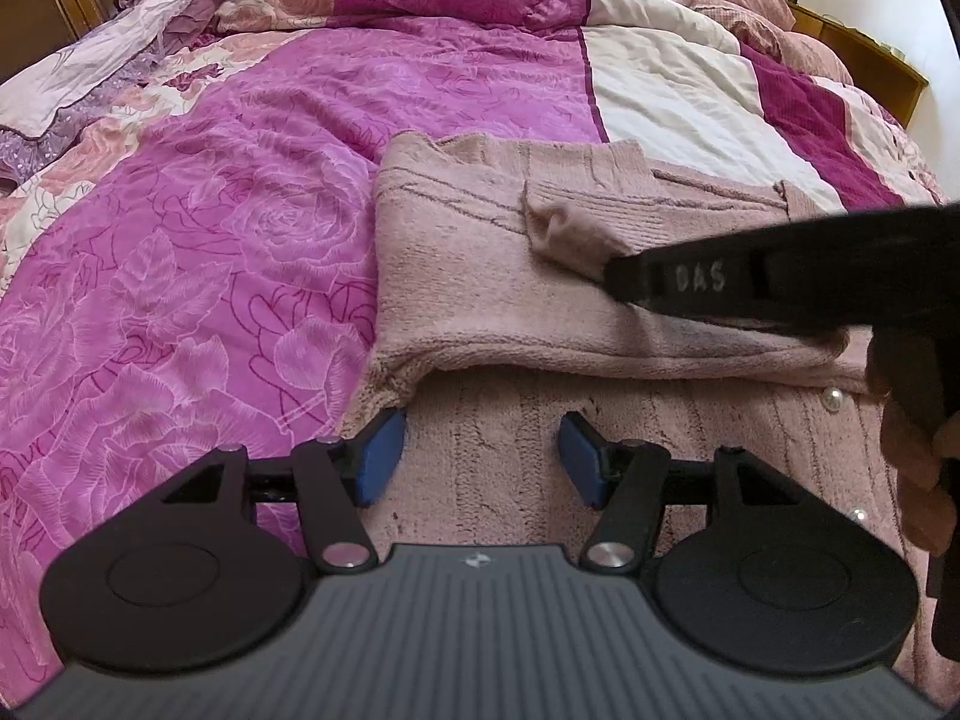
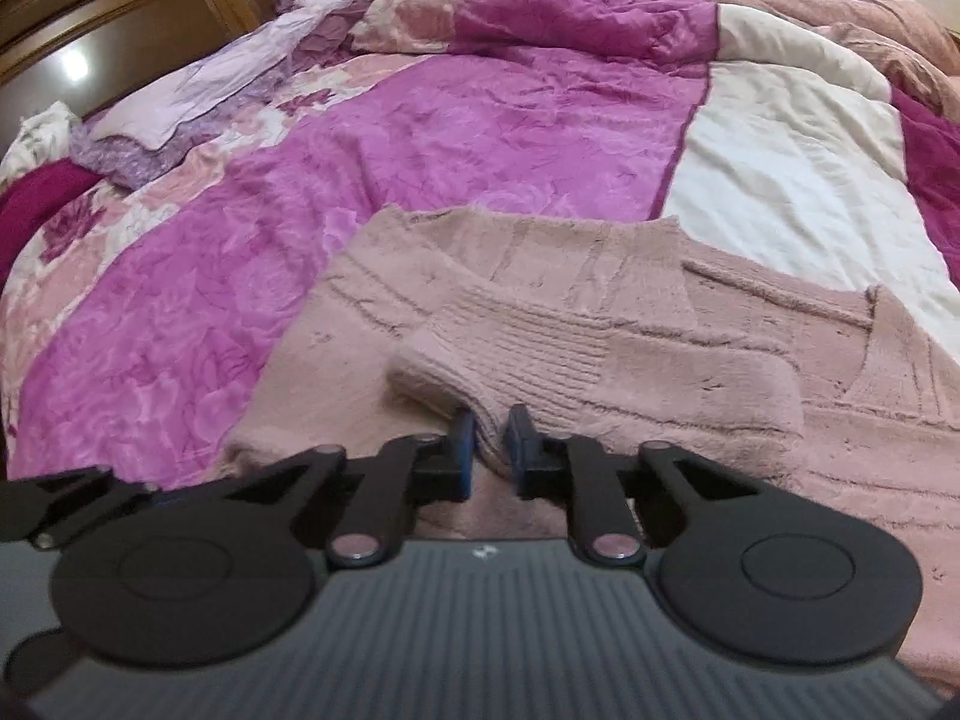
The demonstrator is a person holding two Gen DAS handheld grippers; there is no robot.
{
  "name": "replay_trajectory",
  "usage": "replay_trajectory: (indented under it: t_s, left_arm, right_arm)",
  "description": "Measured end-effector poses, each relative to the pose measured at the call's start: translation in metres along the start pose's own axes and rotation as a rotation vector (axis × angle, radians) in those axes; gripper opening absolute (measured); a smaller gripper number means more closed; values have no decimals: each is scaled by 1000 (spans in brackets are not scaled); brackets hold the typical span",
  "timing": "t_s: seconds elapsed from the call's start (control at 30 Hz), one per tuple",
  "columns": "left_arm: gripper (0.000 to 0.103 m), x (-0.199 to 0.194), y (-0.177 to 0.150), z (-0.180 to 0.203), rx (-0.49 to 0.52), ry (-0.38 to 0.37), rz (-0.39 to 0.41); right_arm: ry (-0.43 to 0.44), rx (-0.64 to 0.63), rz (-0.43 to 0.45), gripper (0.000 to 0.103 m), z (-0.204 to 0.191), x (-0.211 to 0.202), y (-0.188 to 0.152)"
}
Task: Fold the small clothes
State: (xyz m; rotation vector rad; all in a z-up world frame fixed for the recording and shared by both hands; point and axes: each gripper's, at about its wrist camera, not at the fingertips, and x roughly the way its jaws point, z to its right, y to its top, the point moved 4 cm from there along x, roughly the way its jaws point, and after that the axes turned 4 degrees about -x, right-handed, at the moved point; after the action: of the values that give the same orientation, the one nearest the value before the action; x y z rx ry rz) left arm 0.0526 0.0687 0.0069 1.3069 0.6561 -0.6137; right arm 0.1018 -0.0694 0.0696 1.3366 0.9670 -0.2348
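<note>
Right wrist view: pink knit cardigan (image 2: 600, 324) spread on a bed, lying over a magenta floral quilt (image 2: 468, 138). Soft, fluffy, limp fabric, probably light but thick enough to bulk up at each fold; likely to sag and drag, not slide cleanly. Ribbed sleeve cuff (image 2: 516, 354) folded across the body. Best taken at an edge or at the cuff, where the knit is doubled and firm, not in the loose middle.

Right gripper (image 2: 491, 441) nearly closed, blue pads pinching a small ridge of the cuff's near edge. Seen from the left wrist view as a black finger (image 1: 690, 282) reaching in from the right to the lifted cuff (image 1: 564, 228).

Left gripper (image 1: 480, 456) roughly half open, pads apart over the cardigan's lower part, nothing between them; touching the fabric or hovering just above, cannot tell.

Pearl buttons (image 1: 831, 401) at the right edge, a possible snag. Hand (image 1: 918, 468) only partly in frame. Cardigan's right side and hem cut off in both views; the other sleeve not made out. Crumpled lilac cloth (image 1: 108, 66) far back, kind unclear. Right wrist view slightly blurred.
</note>
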Motion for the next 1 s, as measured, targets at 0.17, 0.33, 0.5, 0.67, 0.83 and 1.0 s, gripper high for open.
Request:
replay_trajectory:
  t_s: [0.17,0.33,0.5,0.67,0.83,1.0]
  left_arm:
    - [66,0,0,0,1,0,0]
    - [66,1,-1,0,2,3,1]
    - [66,1,-1,0,4,4,1]
    - [66,0,-1,0,9,8,2]
    - [66,1,-1,2,15,14,1]
    - [66,1,-1,3,18,16,1]
  right_arm:
    - [-27,40,94,9,12,-28,7]
    - [-76,120,191,8,42,-65,11]
    - [-132,236,259,8,83,-99,4]
    - [-209,324,308,8,118,-126,-8]
    - [-254,425,310,8,154,-138,-30]
    - [-277,565,231,11,196,-122,-69]
